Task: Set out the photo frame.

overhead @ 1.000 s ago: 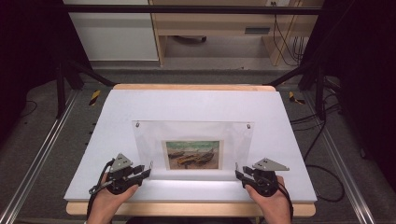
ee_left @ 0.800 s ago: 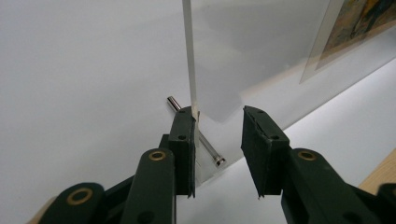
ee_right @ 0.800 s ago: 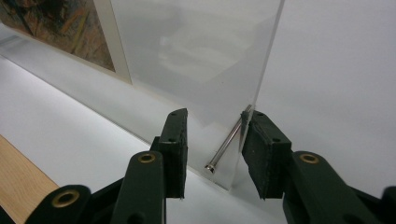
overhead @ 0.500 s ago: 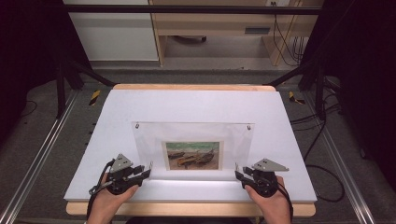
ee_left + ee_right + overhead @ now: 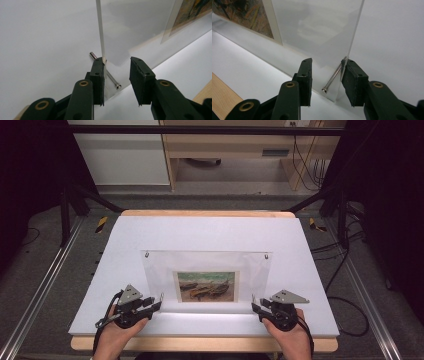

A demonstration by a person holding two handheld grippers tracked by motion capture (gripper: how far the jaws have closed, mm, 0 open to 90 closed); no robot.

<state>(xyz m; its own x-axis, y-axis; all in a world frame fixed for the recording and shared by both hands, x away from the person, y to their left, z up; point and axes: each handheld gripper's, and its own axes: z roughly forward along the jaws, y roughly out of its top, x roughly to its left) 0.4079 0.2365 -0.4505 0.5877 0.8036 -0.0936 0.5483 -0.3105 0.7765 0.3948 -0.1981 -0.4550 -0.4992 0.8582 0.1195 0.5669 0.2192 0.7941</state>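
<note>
Clear acrylic frame [image 5: 206, 279] stands upright, boat picture [image 5: 206, 286] inside.

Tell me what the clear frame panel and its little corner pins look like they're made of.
Frame panel: likely clear acrylic, possibly glass, glossy; the table shows through it and it carries soft reflections. Corner pins: polished metal, probably steel, silvery with bright highlights.

Acrylic picture frames [image 5: 207, 275]: one, standing on the bench [image 5: 200, 235].
Prints [image 5: 206, 286]: one (a beach scene with boats, sandwiched in the clear panel).
Metal standoff pins: four, at the corners; one near corner pin [image 5: 111, 79] shows close up.
Grippers: two, left gripper [image 5: 150, 306] and right gripper [image 5: 260, 308].
Hands: two.
Benches: one.
</note>
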